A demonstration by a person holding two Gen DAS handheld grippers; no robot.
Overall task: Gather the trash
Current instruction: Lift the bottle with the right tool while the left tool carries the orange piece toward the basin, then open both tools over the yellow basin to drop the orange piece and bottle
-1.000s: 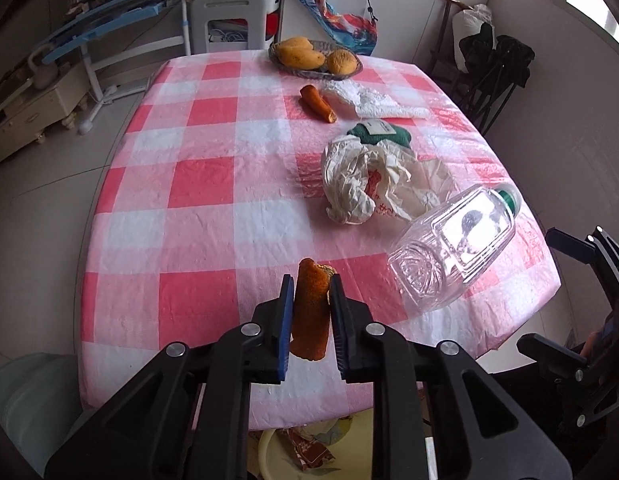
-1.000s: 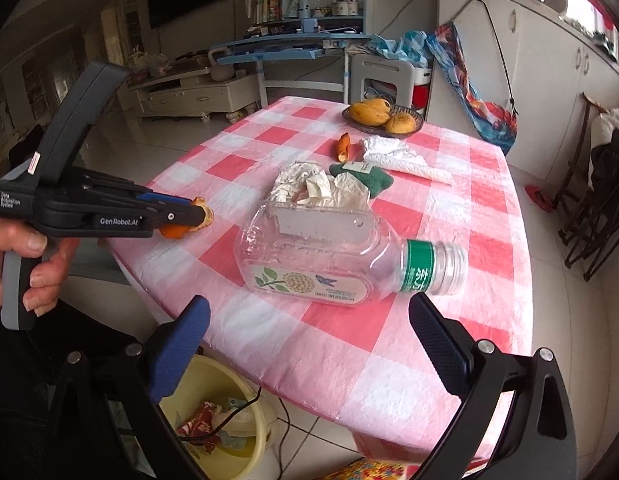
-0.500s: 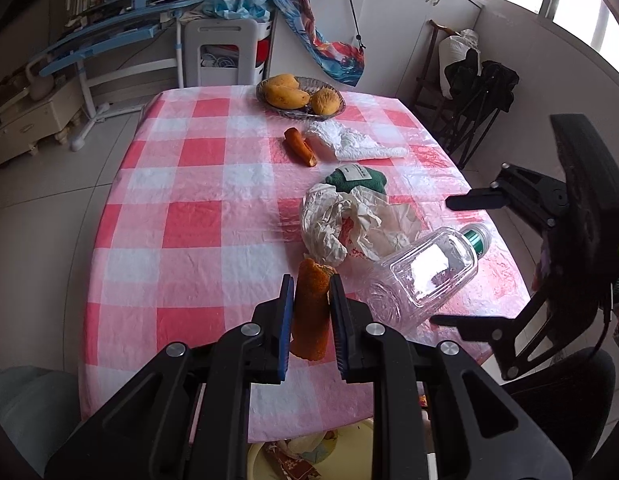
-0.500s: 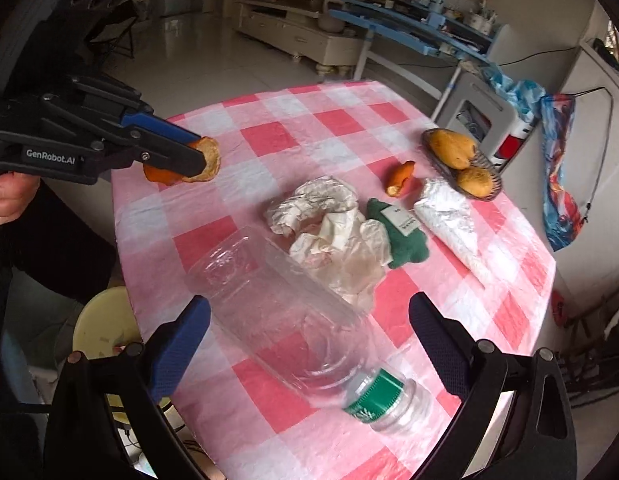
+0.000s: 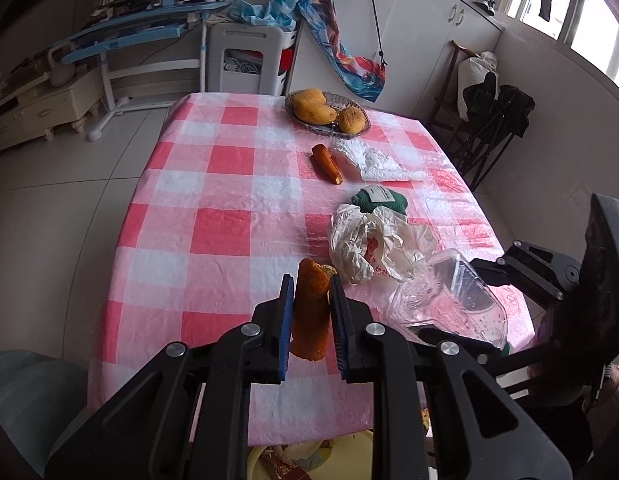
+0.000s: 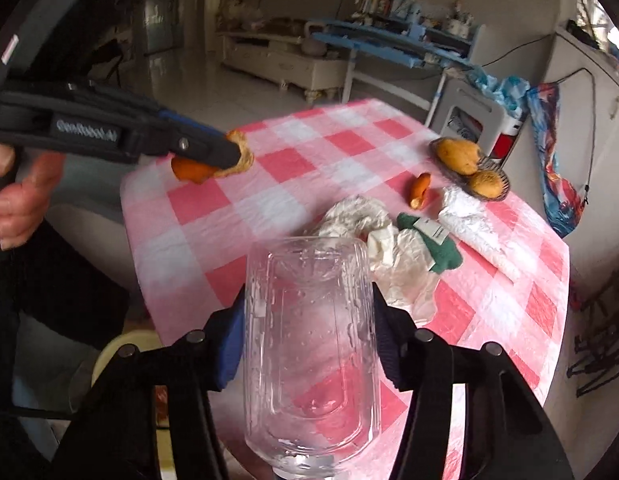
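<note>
Now closing right gripper (image 6: 305,336) jaws around clear bottle (image 6: 309,352) at worktop (image 5: 213,200) edge, previously wide; left gripper (image 5: 309,320) gripping orange peel (image 5: 311,312). Risking slippery bottle squirting free.

Orange peel (image 5: 309,312) held aloft; clear bottle (image 6: 311,352) lying clamped.

Soft window daylight; fisheye-dark corners; right view motion-blurred.
</note>
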